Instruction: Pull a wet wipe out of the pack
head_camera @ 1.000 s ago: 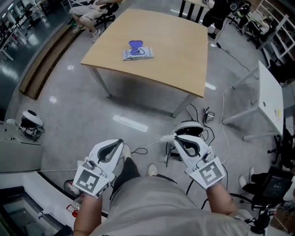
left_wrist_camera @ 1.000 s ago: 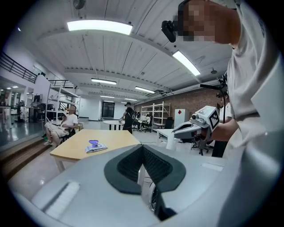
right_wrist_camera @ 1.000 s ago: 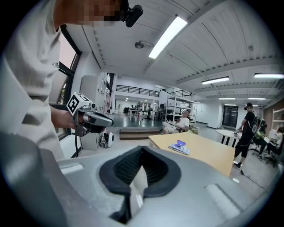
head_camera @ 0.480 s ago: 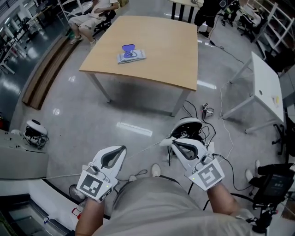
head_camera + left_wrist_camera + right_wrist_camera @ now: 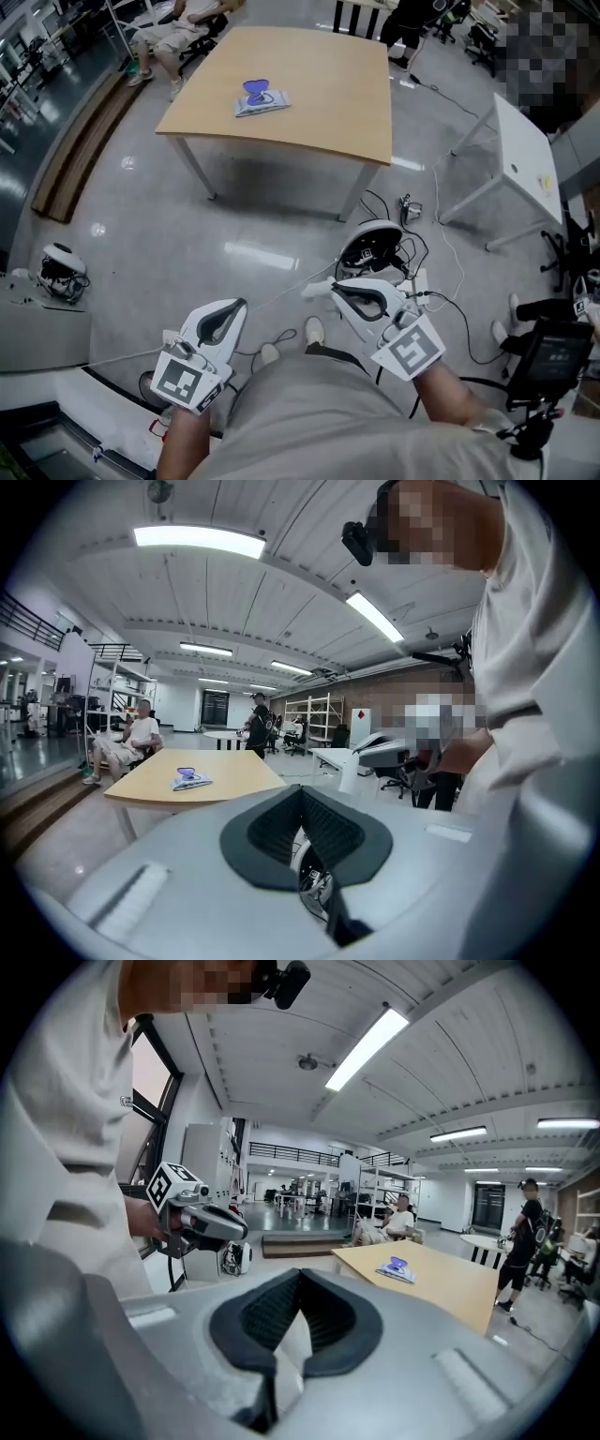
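Note:
The wet wipe pack (image 5: 262,99), flat and pale with a purple-blue lid, lies on the far-left part of a light wooden table (image 5: 323,103) well ahead of me. It shows small in the left gripper view as the pack (image 5: 190,780) and in the right gripper view as the pack (image 5: 396,1270). My left gripper (image 5: 240,306) is held low near my body, jaws together and empty. My right gripper (image 5: 309,292) is beside it, also shut and empty. Both are far short of the table. The right gripper view shows the left gripper (image 5: 202,1222) in a hand.
A white round device (image 5: 373,247) with tangled cables lies on the grey floor between me and the table. A white table (image 5: 523,159) stands at right, a low wooden platform (image 5: 80,141) at left. A seated person (image 5: 178,23) is beyond the table's far-left corner.
I have walked on across the floor toward the table; the floor device and cables now lie right ahead of the grippers. Both grippers stay shut and empty.

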Demonstrator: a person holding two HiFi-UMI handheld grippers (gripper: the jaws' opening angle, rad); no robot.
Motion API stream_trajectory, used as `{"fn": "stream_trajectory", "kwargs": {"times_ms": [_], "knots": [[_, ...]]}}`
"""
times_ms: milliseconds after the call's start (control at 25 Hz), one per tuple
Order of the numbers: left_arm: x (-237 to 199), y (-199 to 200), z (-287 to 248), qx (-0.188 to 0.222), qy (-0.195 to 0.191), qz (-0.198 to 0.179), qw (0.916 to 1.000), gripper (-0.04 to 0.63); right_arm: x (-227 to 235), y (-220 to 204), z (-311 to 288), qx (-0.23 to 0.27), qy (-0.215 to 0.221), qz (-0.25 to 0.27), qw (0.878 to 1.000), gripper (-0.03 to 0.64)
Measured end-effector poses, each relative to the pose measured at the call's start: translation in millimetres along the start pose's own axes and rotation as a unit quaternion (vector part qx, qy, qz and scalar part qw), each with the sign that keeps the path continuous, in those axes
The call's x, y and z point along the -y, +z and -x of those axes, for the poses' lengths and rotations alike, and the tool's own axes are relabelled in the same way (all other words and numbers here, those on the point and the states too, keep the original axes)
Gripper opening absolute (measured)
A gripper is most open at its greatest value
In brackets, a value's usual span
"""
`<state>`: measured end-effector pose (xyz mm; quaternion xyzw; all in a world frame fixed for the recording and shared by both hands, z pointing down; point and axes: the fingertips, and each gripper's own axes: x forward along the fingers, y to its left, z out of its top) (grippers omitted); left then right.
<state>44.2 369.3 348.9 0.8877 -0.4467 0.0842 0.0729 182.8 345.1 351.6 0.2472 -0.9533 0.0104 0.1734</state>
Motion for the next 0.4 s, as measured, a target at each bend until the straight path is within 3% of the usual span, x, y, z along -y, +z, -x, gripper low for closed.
{"fn": "stream_trajectory", "kwargs": {"times_ms": [400], "knots": [[1, -13, 65, -0.009, 0.023, 0.001, 0.9997, 0.005, -67, 21, -14, 0.026, 0.035, 0.030, 0.999, 0.003]]}}
